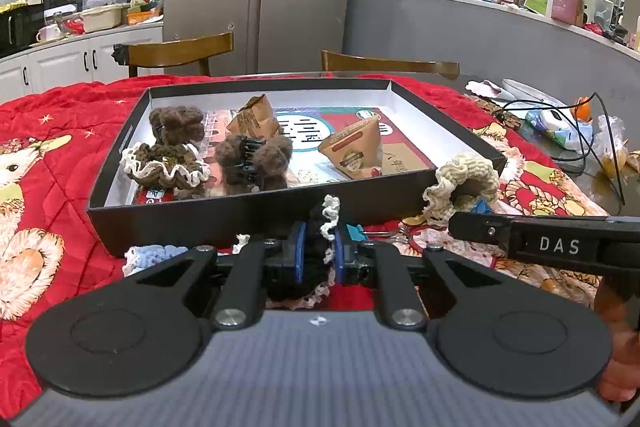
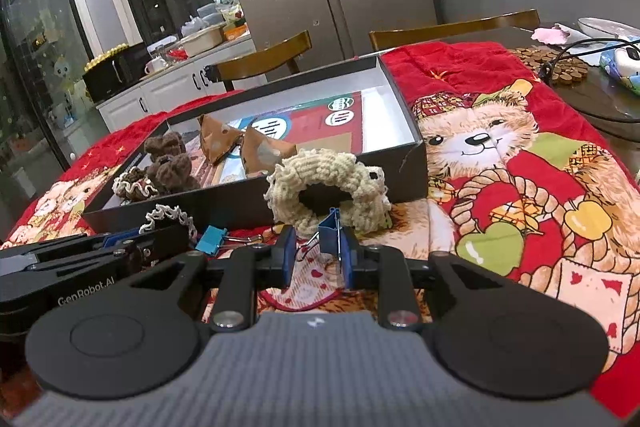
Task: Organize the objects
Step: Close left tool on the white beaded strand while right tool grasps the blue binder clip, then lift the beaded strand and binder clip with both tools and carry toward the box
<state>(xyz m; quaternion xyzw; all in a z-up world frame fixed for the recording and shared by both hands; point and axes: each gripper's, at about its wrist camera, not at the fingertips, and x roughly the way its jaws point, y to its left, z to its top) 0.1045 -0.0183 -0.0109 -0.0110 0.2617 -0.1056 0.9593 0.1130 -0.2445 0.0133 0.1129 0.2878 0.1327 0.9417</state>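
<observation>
red bear-print cloth (image 2: 500, 163) covers the desk, with a shallow black box (image 1: 248, 219) on it holding brown crochet hair clips (image 1: 252, 159), a brown scrunchie (image 1: 166, 163) and two paper pouches (image 1: 352, 147). left claw (image 1: 320, 251) is clamped on a black scrunchie with white trim (image 1: 326, 227), just in front of the box. right claw (image 2: 318, 255) grips a blue binder clip (image 2: 330, 231) beside a cream scrunchie (image 2: 328, 183) leaning against the box's near wall.

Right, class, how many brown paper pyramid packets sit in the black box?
2: left packet toward the back, centre; right packet nearer the front. None seems hidden.
</observation>
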